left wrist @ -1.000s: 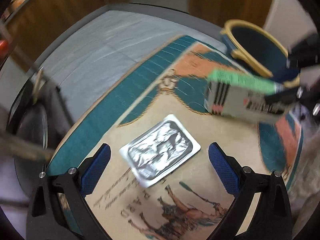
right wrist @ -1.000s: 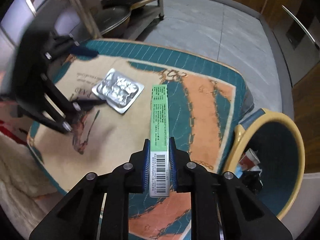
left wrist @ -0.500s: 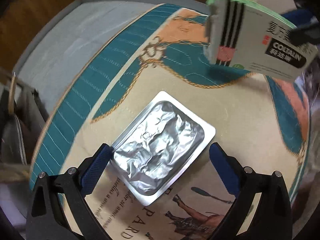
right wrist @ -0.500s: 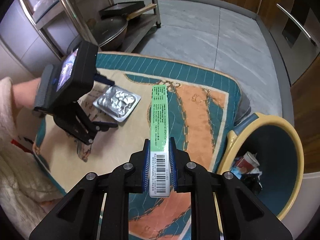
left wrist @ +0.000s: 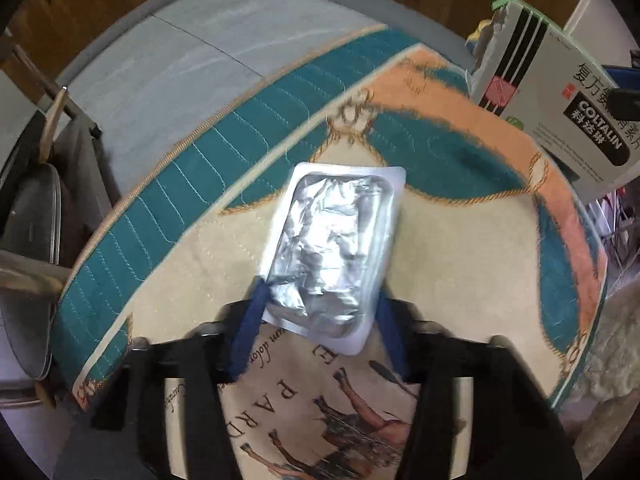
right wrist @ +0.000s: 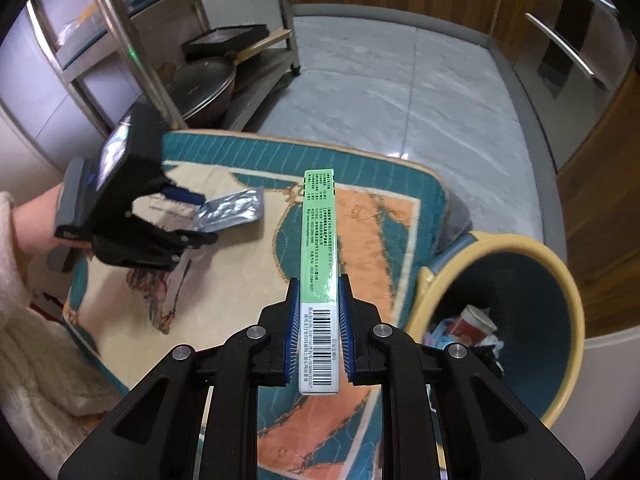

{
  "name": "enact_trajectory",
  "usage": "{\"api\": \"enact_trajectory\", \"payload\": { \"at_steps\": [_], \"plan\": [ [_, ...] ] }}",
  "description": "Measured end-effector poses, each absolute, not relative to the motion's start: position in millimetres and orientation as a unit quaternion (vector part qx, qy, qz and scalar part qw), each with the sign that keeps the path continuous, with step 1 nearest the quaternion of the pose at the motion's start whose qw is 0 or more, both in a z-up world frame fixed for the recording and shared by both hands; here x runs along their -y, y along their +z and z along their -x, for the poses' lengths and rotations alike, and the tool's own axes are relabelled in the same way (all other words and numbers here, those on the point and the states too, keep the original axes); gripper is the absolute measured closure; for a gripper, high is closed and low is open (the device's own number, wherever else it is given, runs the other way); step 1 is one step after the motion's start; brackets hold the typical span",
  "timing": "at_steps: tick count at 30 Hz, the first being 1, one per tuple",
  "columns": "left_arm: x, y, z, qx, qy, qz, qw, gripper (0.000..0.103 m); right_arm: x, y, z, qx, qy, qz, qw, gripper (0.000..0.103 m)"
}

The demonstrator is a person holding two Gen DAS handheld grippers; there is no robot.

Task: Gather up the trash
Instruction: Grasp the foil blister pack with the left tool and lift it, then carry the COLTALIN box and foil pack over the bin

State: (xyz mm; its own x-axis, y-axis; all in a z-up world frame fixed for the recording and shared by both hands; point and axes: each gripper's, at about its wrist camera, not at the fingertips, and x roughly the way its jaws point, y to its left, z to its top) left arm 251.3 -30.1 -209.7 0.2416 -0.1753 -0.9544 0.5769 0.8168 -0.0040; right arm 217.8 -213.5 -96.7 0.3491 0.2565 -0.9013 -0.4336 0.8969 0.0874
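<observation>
My left gripper [left wrist: 320,304] is shut on a silver foil blister pack [left wrist: 334,248] and holds it by its near end, lifted off the patterned cushion [left wrist: 460,260]. The right wrist view shows the pack [right wrist: 232,214] tilted up in that gripper [right wrist: 192,208]. My right gripper [right wrist: 319,296] is shut on a green and white medicine box [right wrist: 320,240], held above the cushion [right wrist: 372,220]. The box also shows at the top right of the left wrist view [left wrist: 560,92]. A blue bin with a yellow rim [right wrist: 560,280] holds trash at the right.
A metal rack [right wrist: 132,52] with a lidded pan [right wrist: 204,88] stands behind the cushion. Grey floor [right wrist: 400,92] lies beyond it, with wooden cabinets [right wrist: 592,200] at the right. A white fluffy fabric [right wrist: 36,360] lies at the left.
My left gripper closed on the foil blister pack and lifted its end off the cushion. My right gripper kept hold of the medicine box and rose slightly.
</observation>
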Motion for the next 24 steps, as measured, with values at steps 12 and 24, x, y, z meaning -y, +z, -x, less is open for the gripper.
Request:
{"api": "enact_trajectory", "payload": {
  "at_steps": [12,24],
  "plan": [
    [33.2,-173.1,-232.6,-0.55,-0.195,-0.146,0.799,0.094,256.4,-82.8,-208.0,-0.524,0.162,0.07,0.833,0.084],
    [101.5,-121.7,-208.5,-0.496,-0.268,-0.091,0.821,0.094,321.2,-80.6,-203.6,-0.529,0.072,0.041,0.845,0.084]
  ]
}}
